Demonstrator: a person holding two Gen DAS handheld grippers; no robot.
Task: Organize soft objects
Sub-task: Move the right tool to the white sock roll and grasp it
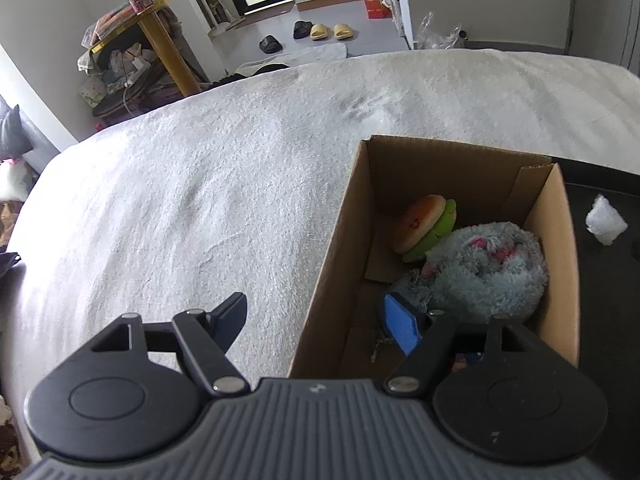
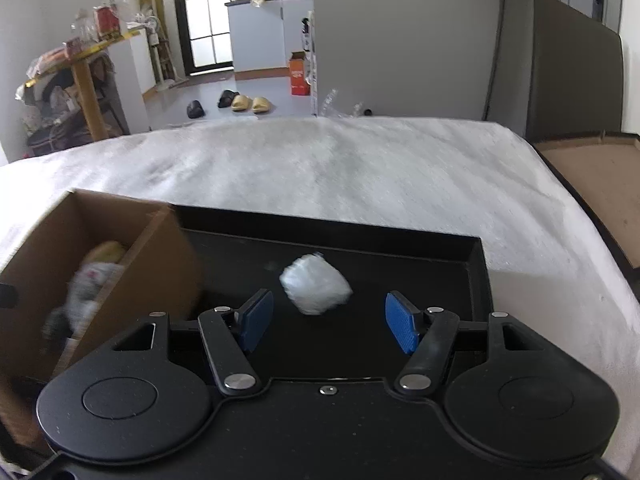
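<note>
A brown cardboard box (image 1: 340, 248) stands on the white bed cover and holds a burger plush (image 1: 424, 226) and a fluffy grey plush (image 1: 492, 272). My left gripper (image 1: 316, 320) is open, straddling the box's left wall, with its right finger inside the box near the grey plush. A white soft ball (image 2: 316, 284) lies in a black tray (image 2: 476, 272) right of the box (image 2: 120, 248); it also shows in the left wrist view (image 1: 606, 220). My right gripper (image 2: 328, 320) is open and empty, just short of the white ball.
The white bed cover (image 1: 200, 184) spreads left of and beyond the box. A cluttered yellow-edged table (image 1: 160, 20) stands past the bed's far left. Slippers (image 1: 320, 32) and an orange box (image 1: 374, 0) are on the floor. A brown headboard (image 2: 572, 76) is at the right.
</note>
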